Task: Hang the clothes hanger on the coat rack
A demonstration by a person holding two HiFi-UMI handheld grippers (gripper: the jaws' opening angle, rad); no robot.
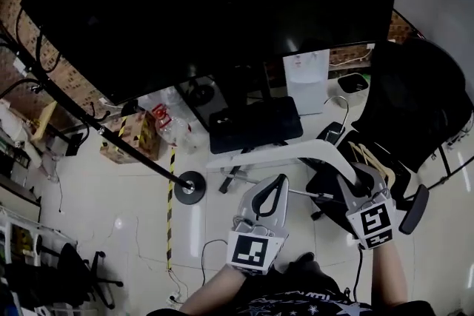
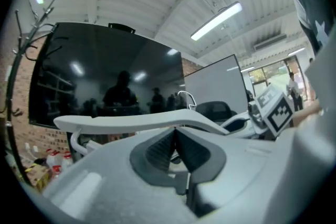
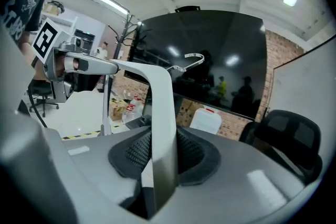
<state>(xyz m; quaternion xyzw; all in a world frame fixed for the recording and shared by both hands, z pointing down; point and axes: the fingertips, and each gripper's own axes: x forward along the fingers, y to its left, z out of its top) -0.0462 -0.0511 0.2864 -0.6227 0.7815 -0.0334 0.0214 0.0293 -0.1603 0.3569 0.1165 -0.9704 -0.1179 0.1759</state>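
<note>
Head view: a person holds a white clothes hanger level over a workshop floor. The right gripper is clenched on the hanger's end nearest its fingers. The left gripper sits just under the hanger's middle. The hanger's metal hook points away from both sets of fingers. The black coat rack slants well beyond the left fingertips, and its round base stands on striped floor tape. A dark television screen fills the background, with an office chair beside the right gripper.

Left gripper view: the left gripper has its ribbed pads pressed together, and nothing shows between them. The clothes hanger crosses just past the fingertips. The coat rack rises far to their left, and the right gripper is off to their right.

Right gripper view: the right gripper grips the clothes hanger, whose arm rises from between the pads and bends left. The coat rack stands beyond it.
</note>
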